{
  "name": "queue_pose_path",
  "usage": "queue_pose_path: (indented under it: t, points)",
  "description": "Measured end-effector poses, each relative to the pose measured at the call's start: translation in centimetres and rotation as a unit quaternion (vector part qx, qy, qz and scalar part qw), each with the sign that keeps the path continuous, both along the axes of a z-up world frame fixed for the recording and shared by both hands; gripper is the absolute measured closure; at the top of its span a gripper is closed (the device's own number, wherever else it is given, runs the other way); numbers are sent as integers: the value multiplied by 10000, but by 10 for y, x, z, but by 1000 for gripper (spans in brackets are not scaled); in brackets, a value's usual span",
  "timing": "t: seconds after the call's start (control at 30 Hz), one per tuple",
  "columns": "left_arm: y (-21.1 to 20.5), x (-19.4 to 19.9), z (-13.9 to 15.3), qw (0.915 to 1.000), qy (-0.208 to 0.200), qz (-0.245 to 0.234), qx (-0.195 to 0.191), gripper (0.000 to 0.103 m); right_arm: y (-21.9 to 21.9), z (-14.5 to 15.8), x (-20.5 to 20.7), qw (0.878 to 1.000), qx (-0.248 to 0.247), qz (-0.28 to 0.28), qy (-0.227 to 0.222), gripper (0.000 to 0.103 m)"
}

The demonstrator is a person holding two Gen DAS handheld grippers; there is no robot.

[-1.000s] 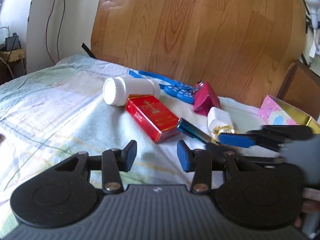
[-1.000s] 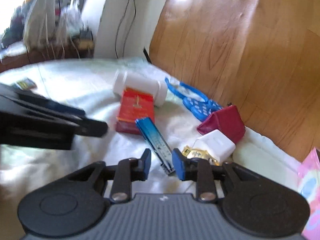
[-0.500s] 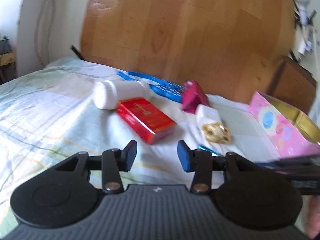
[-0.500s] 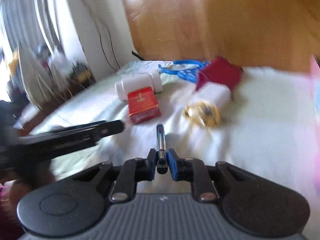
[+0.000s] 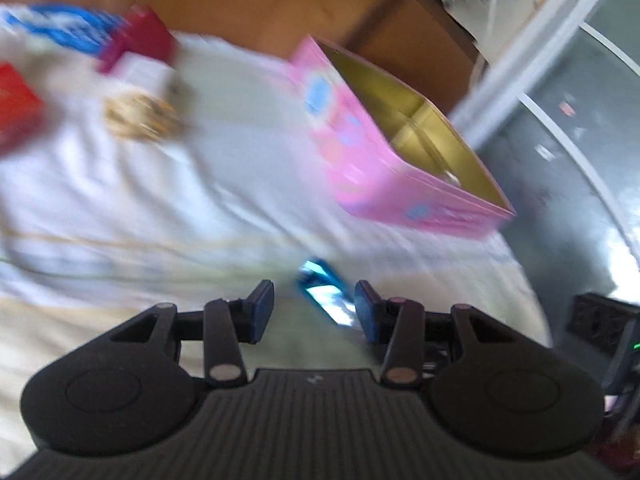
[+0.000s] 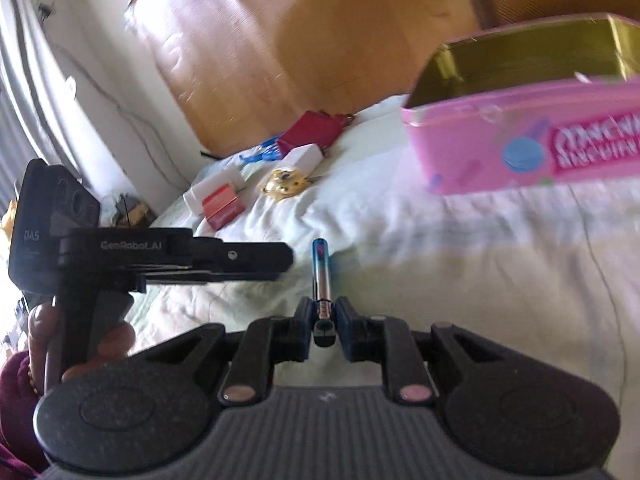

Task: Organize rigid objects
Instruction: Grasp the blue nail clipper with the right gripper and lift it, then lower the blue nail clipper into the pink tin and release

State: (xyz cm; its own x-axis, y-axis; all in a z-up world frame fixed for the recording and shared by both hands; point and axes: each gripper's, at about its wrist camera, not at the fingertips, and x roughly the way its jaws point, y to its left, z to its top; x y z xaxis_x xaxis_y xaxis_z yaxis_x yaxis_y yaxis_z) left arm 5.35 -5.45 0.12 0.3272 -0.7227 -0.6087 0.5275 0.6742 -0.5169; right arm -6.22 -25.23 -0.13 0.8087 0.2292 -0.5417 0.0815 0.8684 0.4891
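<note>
My right gripper (image 6: 323, 318) is shut on a thin shiny blue case (image 6: 321, 270), held edge-up above the white bedsheet (image 6: 460, 264). An open pink tin (image 6: 500, 148) with a gold inside stands ahead to the right. In the blurred left wrist view, my left gripper (image 5: 314, 306) is open. The blue case (image 5: 325, 294) shows in the gap between its fingers, but they do not press on it. The pink tin (image 5: 360, 152) lies beyond it to the right. From the right wrist view, the left gripper (image 6: 286, 258) points at the case's tip from the left.
Further back lie a red box (image 6: 222, 204), a white bottle (image 6: 208, 188), a gold trinket (image 6: 286, 182), a white block (image 6: 304, 156), a maroon pouch (image 6: 312, 132) and a blue item (image 6: 264, 154). A wooden headboard (image 6: 280, 40) stands behind. The bed edge drops off right of the tin.
My right gripper closed on the blue case, lifted it off the sheet, rolled it edge-up and carried it right, near the tin. The left gripper swung right, facing the tin, jaws unchanged.
</note>
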Motion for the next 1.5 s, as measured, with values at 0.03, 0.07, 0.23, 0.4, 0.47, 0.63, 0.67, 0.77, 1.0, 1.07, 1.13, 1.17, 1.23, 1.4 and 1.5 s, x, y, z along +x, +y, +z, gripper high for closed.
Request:
queue_pose_path:
  t: [0.03,0.07,0.23,0.4,0.47,0.63,0.67,0.77,1.0,1.07,1.13,1.17,1.23,1.4,1.5]
  points:
    - [-8,1,-2,9998,160,-96,-40,56,-4,-4,-1,9999,160,-47,0,89]
    - [-14,2,-4,9995,278,-139,-45,56,-7,-7,-2,9995,313,-68,-2,88]
    - [-34,2,-12,9990,434,-66,0,56,-22,-19,-5,9951,978,-172,-26,88]
    - [-30,3,-10,9983,558,82,-112,55,-42,-30,-11,9846,1726,-224,-161,88]
    - [-28,5,-9,9979,620,115,-169,55,-47,-34,-11,9796,1985,-233,-221,88]
    - [-38,2,-6,9987,484,120,-91,60,-50,-38,-8,9755,2178,-154,-267,88]
    - [-41,3,-6,9987,497,81,-102,71,-49,-38,-7,9760,2154,-136,-277,88]
    - [-52,7,5,9985,464,-137,-238,75,-52,-30,-10,9777,2056,-158,-401,88]
    - [-107,17,71,9943,-723,-720,-296,75,-74,26,-14,9844,998,-604,-1320,88]
    - [-127,25,80,9915,-984,-819,-244,75,-85,34,-6,9823,822,-820,-1473,88]
    - [-144,37,80,9900,-1090,-879,-163,75,-95,36,5,9802,735,-1011,-1537,88]
    - [-151,44,77,9902,-1098,-863,-93,75,-100,36,12,9795,688,-1097,-1541,88]
    - [-162,56,71,9909,-1086,-793,1,75,-108,33,23,9798,554,-1202,-1502,88]
    - [-171,72,62,9912,-1178,-576,200,71,-104,26,46,9801,-243,-1375,-1410,90]
    - [-172,75,60,9904,-1273,-436,315,66,-88,22,47,9731,-1020,-1413,-1506,87]
